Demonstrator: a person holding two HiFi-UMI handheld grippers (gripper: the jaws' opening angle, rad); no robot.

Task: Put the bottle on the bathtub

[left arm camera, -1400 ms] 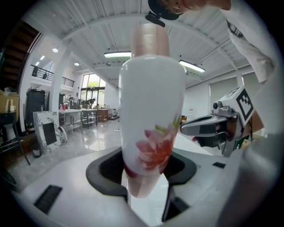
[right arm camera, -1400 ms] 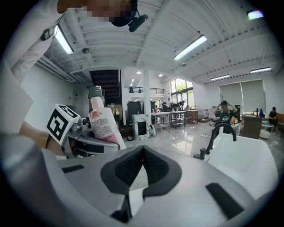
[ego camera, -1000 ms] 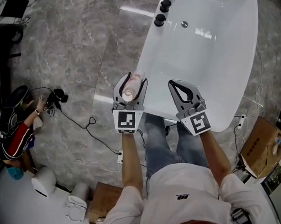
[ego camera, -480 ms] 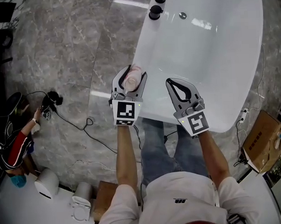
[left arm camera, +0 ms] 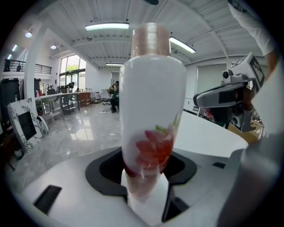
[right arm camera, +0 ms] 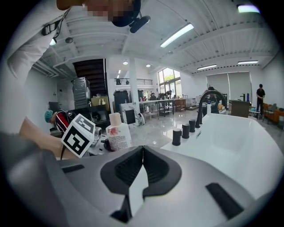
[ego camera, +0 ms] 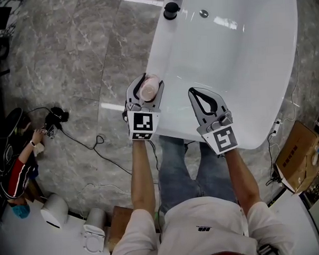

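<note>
A white bottle (ego camera: 149,90) with a pink cap and a red flower print (left arm camera: 153,111) stands upright between the jaws of my left gripper (ego camera: 144,98), which is shut on it. It hovers at the left rim of the white bathtub (ego camera: 240,52). My right gripper (ego camera: 205,102) is held over the tub's near end, its jaws shut with nothing between them (right arm camera: 141,153). In the right gripper view the bottle (right arm camera: 118,135) shows to the left beside the left gripper's marker cube (right arm camera: 80,135).
Black tap knobs (ego camera: 170,9) line the tub's far left rim, seen also as knobs (right arm camera: 183,132) beside a black faucet (right arm camera: 212,101). A person in red (ego camera: 11,173) crouches on the grey marble floor by cables (ego camera: 96,140). A cardboard box (ego camera: 299,155) sits at right.
My left gripper with the bottle has moved slightly forward toward the tub's rim. The right gripper has barely shifted.
</note>
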